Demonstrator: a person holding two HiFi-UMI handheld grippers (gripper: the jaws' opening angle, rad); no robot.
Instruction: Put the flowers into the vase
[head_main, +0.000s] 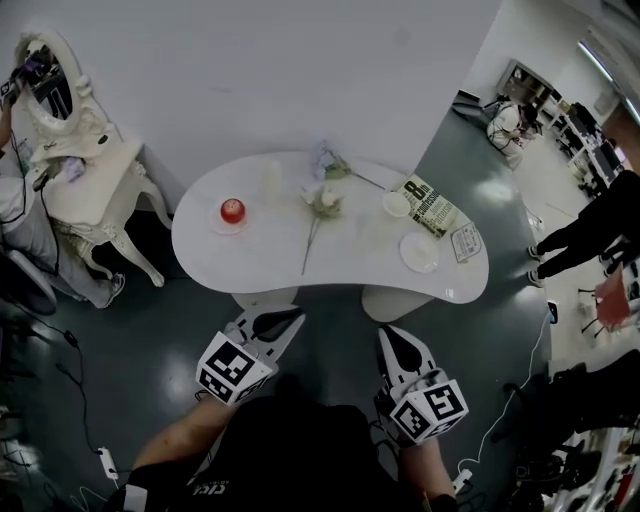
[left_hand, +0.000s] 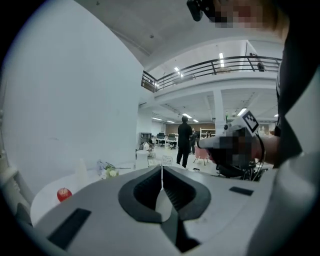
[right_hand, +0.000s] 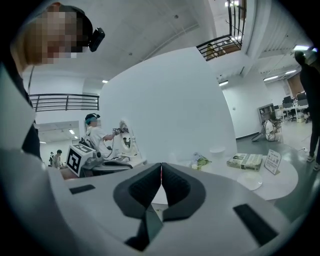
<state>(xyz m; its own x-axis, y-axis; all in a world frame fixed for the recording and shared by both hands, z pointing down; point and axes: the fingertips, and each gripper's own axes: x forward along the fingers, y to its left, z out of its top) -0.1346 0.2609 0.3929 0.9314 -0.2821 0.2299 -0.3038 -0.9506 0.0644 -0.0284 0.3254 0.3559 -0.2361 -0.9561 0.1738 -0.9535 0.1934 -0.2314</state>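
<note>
Artificial flowers (head_main: 322, 201) lie loose on the white curved table (head_main: 260, 265), one long stem reaching toward me and a second sprig (head_main: 335, 166) behind it. A pale slim vase (head_main: 271, 180) stands upright just left of them. Both grippers hover short of the table's near edge. My left gripper (head_main: 295, 316) is shut and empty, and so is my right gripper (head_main: 389, 333). The left gripper view has the shut jaw tips (left_hand: 161, 168), with the vase (left_hand: 81, 168) and flowers (left_hand: 108, 171) far off. From the right gripper (right_hand: 161, 165), the flowers (right_hand: 200, 161) lie ahead.
On the table are a red apple (head_main: 232, 210) on a saucer, a small bowl (head_main: 397, 204), a book (head_main: 431, 206), a plate (head_main: 419, 251) and a card (head_main: 465, 241). A white dressing table (head_main: 90, 175) with a seated person stands left. Other people stand right; cables cross the floor.
</note>
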